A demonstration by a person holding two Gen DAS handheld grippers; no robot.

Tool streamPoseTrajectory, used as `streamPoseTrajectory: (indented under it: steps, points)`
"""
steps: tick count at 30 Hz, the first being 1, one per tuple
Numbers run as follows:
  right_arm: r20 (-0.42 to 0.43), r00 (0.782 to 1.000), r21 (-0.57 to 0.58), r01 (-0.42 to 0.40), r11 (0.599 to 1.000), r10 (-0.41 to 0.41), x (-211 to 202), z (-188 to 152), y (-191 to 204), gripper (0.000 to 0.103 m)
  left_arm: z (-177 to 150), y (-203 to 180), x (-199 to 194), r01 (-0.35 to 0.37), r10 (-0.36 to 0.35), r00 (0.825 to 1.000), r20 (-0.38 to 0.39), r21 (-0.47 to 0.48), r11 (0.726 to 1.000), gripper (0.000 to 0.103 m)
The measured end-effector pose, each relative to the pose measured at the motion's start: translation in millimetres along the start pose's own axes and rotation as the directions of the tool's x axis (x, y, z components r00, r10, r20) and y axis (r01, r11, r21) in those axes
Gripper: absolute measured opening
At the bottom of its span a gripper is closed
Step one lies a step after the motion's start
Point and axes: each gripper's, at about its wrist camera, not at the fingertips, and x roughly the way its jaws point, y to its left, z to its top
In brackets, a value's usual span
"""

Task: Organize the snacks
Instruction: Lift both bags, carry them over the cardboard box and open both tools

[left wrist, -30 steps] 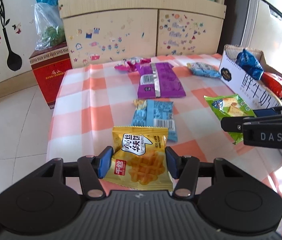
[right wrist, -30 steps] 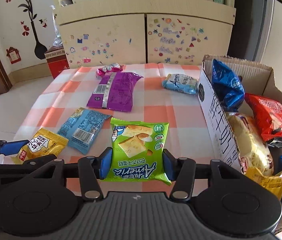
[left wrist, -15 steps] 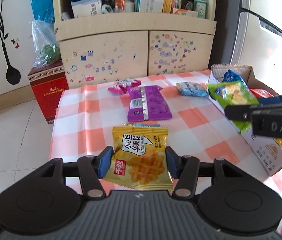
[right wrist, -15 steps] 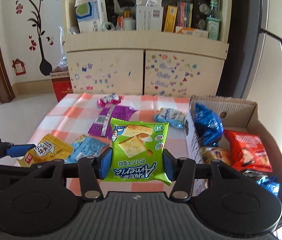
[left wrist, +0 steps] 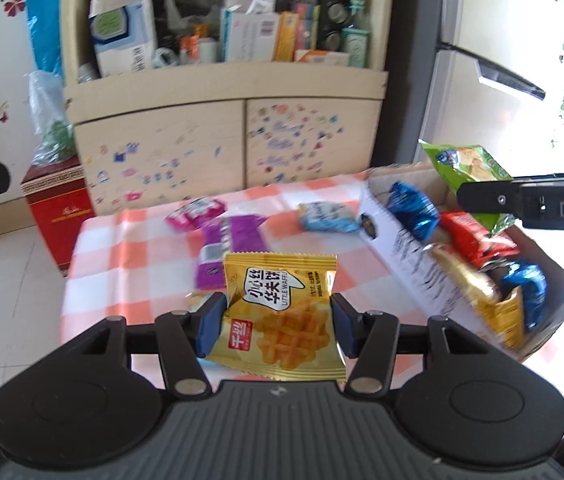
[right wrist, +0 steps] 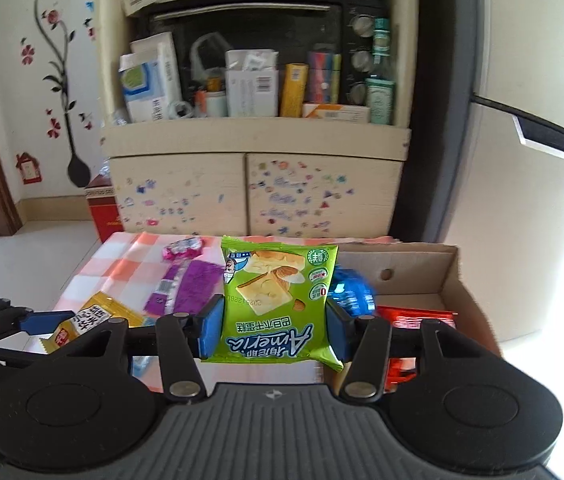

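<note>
My left gripper (left wrist: 276, 326) is shut on a yellow waffle packet (left wrist: 282, 316) and holds it above the checkered table. My right gripper (right wrist: 272, 326) is shut on a green cracker packet (right wrist: 276, 300) and holds it high, over the open cardboard box (right wrist: 417, 264). In the left wrist view the green packet (left wrist: 465, 164) hangs above the box (left wrist: 397, 236), which holds blue, red and yellow packets. In the right wrist view the yellow packet (right wrist: 86, 320) and the left gripper's fingers (right wrist: 38, 320) show at lower left.
On the orange-checkered tablecloth (left wrist: 130, 248) lie a purple packet (left wrist: 230, 248), a pink packet (left wrist: 196, 212) and a light blue packet (left wrist: 327, 216). A cupboard with stickers (left wrist: 226, 148) stands behind the table. A red box (left wrist: 58, 208) sits on the floor at left.
Both grippers have risen with their packets. The right gripper has carried the green packet to the right, over the cardboard box. The left has lifted the yellow packet further off the table.
</note>
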Motion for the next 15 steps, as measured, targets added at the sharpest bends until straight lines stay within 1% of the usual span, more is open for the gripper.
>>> streamPoseTrajectory:
  steps: [6, 9, 15]
  points:
    - [0.014, 0.999, 0.075, 0.038, 0.996, -0.039, -13.3, 4.0, -40.8, 0.059, 12.6, -25.7, 3.2, 0.049, -0.05, 0.999, 0.014, 0.017, 0.999, 0.055]
    - [0.012, 0.998, 0.104, 0.061, 0.993, -0.063, -16.7, 4.3, -56.2, 0.059, 19.3, -39.5, 7.9, 0.077, -0.077, 0.997, 0.015, 0.02, 0.997, 0.055]
    - [-0.002, 0.996, 0.206, 0.085, 0.975, -0.087, -15.9, 2.4, -79.1, 0.059, 32.2, -74.1, 19.4, 0.136, -0.137, 0.991, 0.013, 0.048, 0.99, 0.055]
